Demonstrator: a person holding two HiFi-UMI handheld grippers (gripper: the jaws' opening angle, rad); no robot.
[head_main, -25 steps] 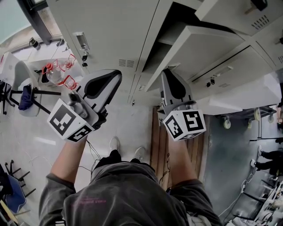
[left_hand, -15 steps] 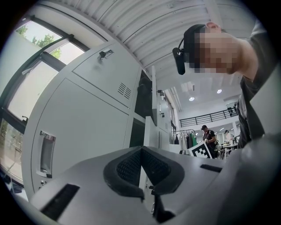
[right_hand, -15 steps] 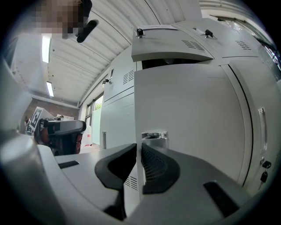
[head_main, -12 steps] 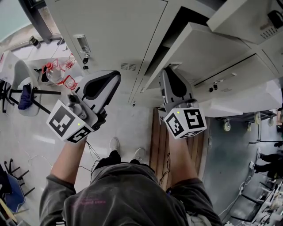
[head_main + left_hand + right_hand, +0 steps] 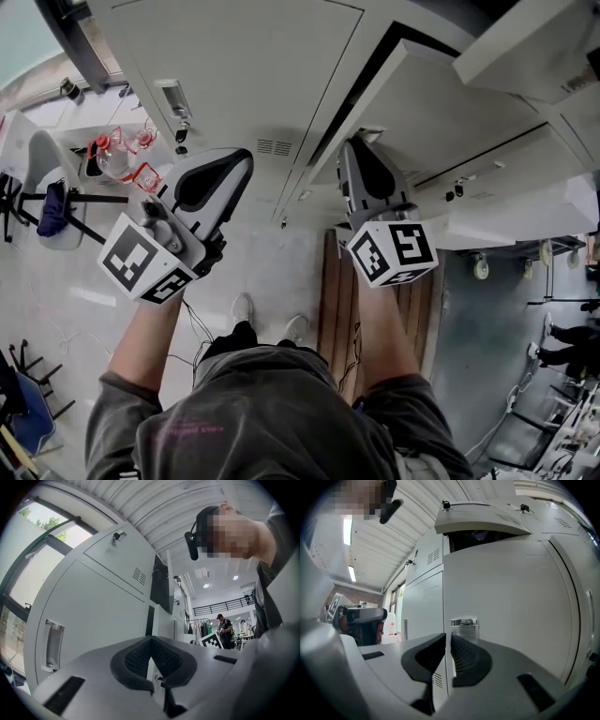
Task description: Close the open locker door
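Note:
The open locker door (image 5: pixel 441 103) stands swung out from the grey lockers, with a dark gap (image 5: pixel 352 94) beside it. My right gripper (image 5: pixel 354 145) is at the door's free edge. In the right gripper view the pale door (image 5: pixel 506 588) fills the right side. Its metal handle (image 5: pixel 464 622) sits just above the jaws. My right gripper (image 5: pixel 446 637) is shut on that thin door edge. My left gripper (image 5: pixel 239 159) hangs in front of the closed locker (image 5: pixel 244 66) to the left. Its jaws meet at the tips, so my left gripper (image 5: pixel 151 640) is shut with nothing in it.
The closed locker has a recessed handle (image 5: pixel 53 644). An upper locker door (image 5: pixel 483 520) stands ajar above. A table with red-capped bottles (image 5: pixel 117 155) and a chair (image 5: pixel 47 187) stand at the left. A wooden board (image 5: pixel 337 291) lies on the floor. People (image 5: pixel 225 627) stand far off.
The open door has swung toward the lockers and the dark gap beside it has narrowed. My right gripper moved along with the door edge. My left gripper drifted slightly.

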